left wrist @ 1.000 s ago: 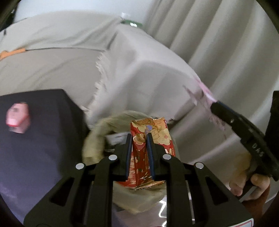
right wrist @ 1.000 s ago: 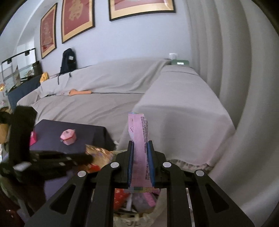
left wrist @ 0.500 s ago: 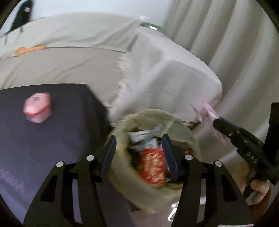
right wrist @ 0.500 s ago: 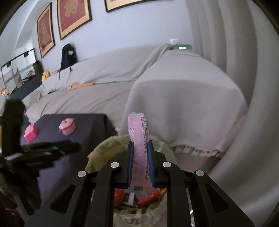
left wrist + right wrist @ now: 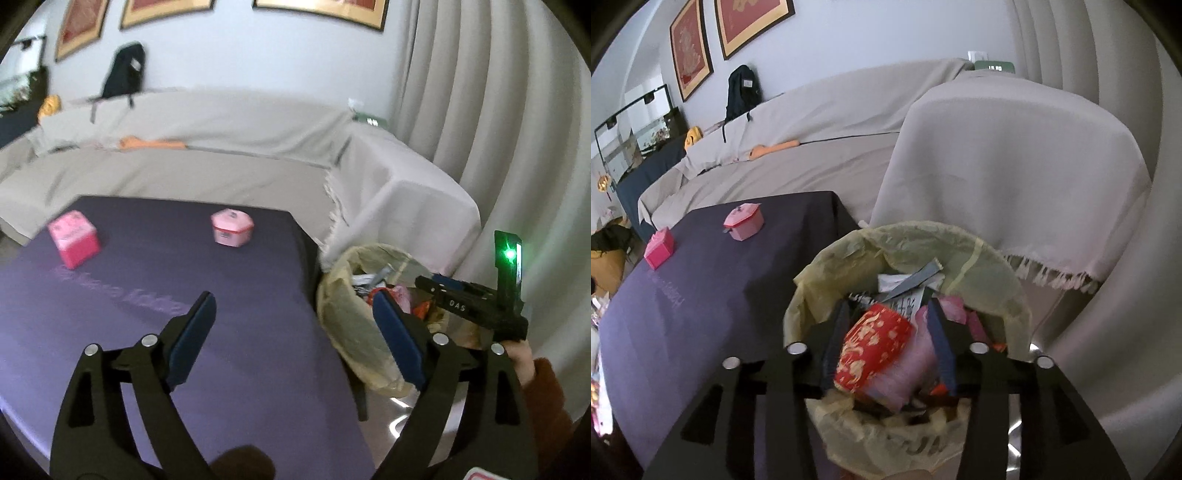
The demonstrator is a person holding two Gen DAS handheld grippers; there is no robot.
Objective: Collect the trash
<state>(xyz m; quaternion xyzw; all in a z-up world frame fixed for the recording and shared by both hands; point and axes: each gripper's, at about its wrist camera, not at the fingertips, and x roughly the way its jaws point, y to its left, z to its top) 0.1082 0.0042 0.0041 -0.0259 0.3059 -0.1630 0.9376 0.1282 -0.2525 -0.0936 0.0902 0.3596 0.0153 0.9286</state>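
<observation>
A bin lined with a yellowish bag (image 5: 354, 332) (image 5: 982, 258) stands right of the purple table (image 5: 184, 288) and holds several wrappers. The red patterned wrapper (image 5: 873, 345) and a pink wrapper (image 5: 912, 365) lie on top inside. My left gripper (image 5: 295, 332) is open and empty above the table's right edge. My right gripper (image 5: 890, 336) is open over the bin mouth, with the wrappers showing between its fingers; it also shows in the left wrist view (image 5: 469, 302).
Two pink boxes (image 5: 232, 227) (image 5: 74, 238) sit on the table, also in the right wrist view (image 5: 744, 221) (image 5: 659, 247). A sofa under grey cloth (image 5: 221, 147) lies behind, curtains (image 5: 498, 129) to the right.
My left gripper let the red wrapper fall into the bin, opened wide and swung left over the table. My right gripper moved over the bin and opened, dropping the pink wrapper.
</observation>
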